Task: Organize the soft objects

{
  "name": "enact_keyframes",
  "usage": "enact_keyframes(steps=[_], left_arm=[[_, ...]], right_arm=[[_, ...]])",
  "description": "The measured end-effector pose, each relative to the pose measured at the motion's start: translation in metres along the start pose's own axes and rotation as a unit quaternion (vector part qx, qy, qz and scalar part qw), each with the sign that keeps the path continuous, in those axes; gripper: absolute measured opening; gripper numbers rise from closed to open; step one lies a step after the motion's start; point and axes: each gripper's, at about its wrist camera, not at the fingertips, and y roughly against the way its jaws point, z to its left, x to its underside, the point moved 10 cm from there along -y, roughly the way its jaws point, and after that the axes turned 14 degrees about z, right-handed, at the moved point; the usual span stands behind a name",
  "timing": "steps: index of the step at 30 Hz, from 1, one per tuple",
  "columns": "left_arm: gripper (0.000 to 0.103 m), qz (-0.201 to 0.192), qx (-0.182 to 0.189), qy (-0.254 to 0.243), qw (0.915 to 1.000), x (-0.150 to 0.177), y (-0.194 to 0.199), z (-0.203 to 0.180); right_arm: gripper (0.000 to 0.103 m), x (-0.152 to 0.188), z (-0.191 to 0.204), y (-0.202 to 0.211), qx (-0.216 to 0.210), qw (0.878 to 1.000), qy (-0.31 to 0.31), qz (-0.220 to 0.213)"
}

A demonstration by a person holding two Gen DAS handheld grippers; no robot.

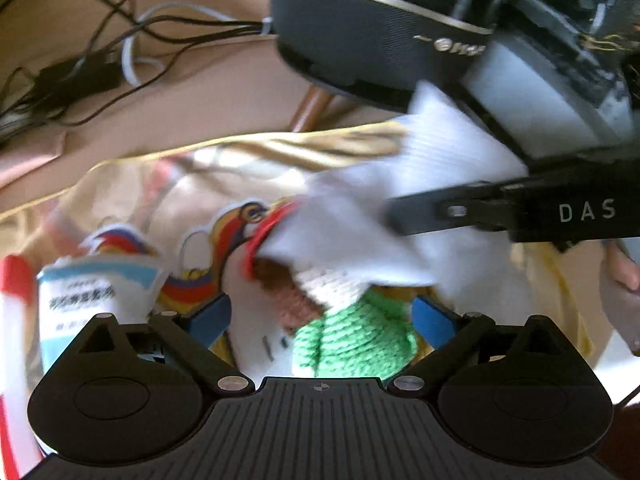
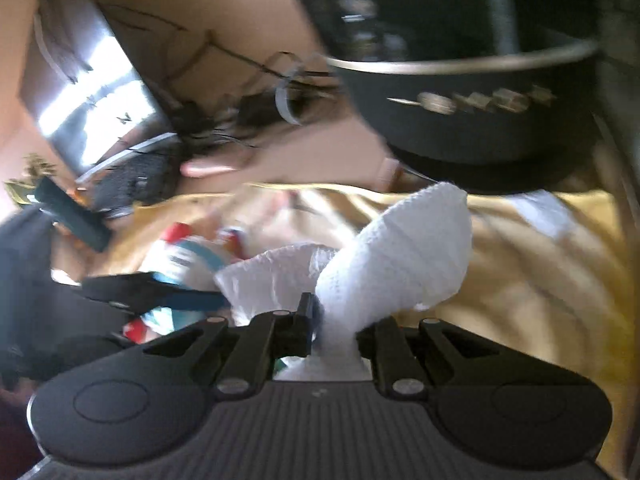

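In the left wrist view my left gripper [image 1: 324,316] is open, its blue pads wide apart. Between them lies a knitted piece [image 1: 352,332] in green, white and brown, with neither pad seen to touch it. Above it a white ribbed sock [image 1: 432,160] hangs from the black finger of my right gripper [image 1: 460,210]. In the right wrist view my right gripper [image 2: 338,328] is shut on that white sock [image 2: 404,252], which sticks up and away from the jaws. Everything sits over a yellow printed cloth [image 1: 192,188]. The view is blurred.
A blue and white tissue pack [image 1: 92,292] lies at the left, with a crumpled white wrap [image 2: 272,276] near the sock. A black round speaker [image 1: 372,32] stands close behind. Cables [image 1: 100,40] run over the tan tabletop. A hand [image 1: 624,276] shows at the right edge.
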Motion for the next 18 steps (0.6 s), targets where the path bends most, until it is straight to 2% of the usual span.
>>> enact_keyframes(steps=[2, 3, 6, 8, 9, 10, 12, 14, 18], left_arm=[[0.1, -0.002, 0.003, 0.027, 0.9996, 0.004, 0.004, 0.003], [0.1, -0.004, 0.017, 0.041, 0.999, 0.008, 0.006, 0.003], [0.101, -0.002, 0.102, 0.076, 0.9919, 0.021, 0.013, -0.002], [0.101, 0.011, 0.131, 0.09, 0.9872, 0.03, 0.016, -0.002], [0.101, 0.015, 0.117, 0.095, 0.9885, 0.032, 0.017, 0.0], [0.101, 0.018, 0.086, 0.097, 0.9914, 0.034, 0.018, 0.001], [0.101, 0.017, 0.056, 0.098, 0.9935, 0.034, 0.019, 0.003], [0.101, 0.006, 0.071, 0.101, 0.9923, 0.035, 0.024, 0.0], [0.101, -0.003, 0.055, 0.095, 0.9939, 0.034, 0.029, 0.0]], right_arm=[[0.013, 0.009, -0.007, 0.001, 0.007, 1.0, -0.01, 0.0], [0.013, 0.013, -0.009, 0.002, 0.011, 1.0, -0.013, 0.0], [0.014, 0.021, -0.007, 0.006, 0.015, 1.0, -0.007, -0.007], [0.016, 0.022, 0.001, 0.008, 0.01, 1.0, 0.003, -0.013], [0.017, 0.022, 0.006, 0.008, 0.007, 1.0, 0.007, -0.016], [0.016, 0.021, 0.011, 0.01, 0.005, 1.0, 0.011, -0.019], [0.017, 0.019, 0.022, 0.012, -0.001, 0.999, 0.023, -0.024], [0.017, 0.017, 0.04, 0.013, -0.021, 0.998, 0.044, -0.027], [0.015, 0.02, 0.069, -0.001, -0.047, 0.996, 0.077, -0.003]])
